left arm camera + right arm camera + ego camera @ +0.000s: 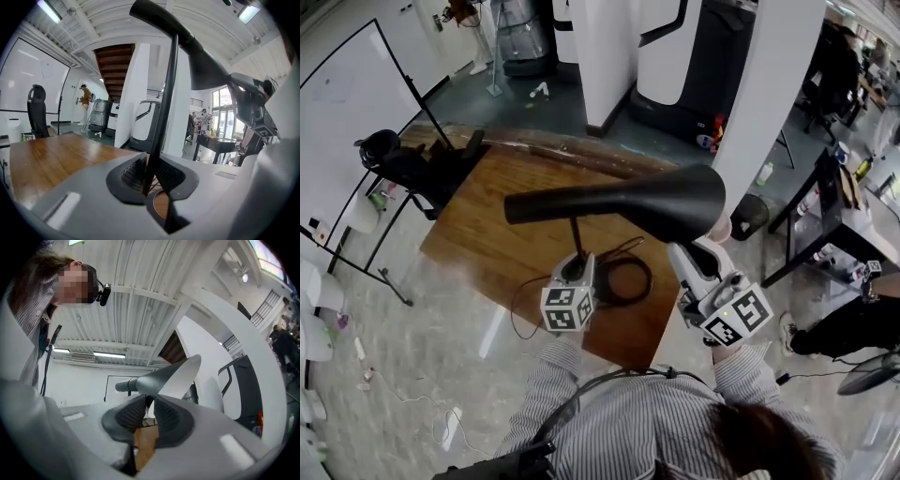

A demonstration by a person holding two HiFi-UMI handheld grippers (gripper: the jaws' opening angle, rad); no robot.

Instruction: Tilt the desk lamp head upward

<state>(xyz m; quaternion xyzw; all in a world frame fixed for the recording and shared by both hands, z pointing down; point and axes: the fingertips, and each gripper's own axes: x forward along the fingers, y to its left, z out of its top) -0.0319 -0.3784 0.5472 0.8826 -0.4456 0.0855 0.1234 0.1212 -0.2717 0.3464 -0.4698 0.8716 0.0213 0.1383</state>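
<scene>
Fingers (131,174) of our left gripper (151,174) pinch the desk lamp's thin dark stem (165,112), while our right gripper (151,409) nips the rim of the lamp head (628,202) between nearly closed pads. We stand at the near edge of the wooden table (502,248), the lamp close before us. Its black cone-shaped head lies roughly level above both grippers, wide mouth to the right, narrow end to the left. A black cable (649,278) loops on the tabletop just right of the stem.
</scene>
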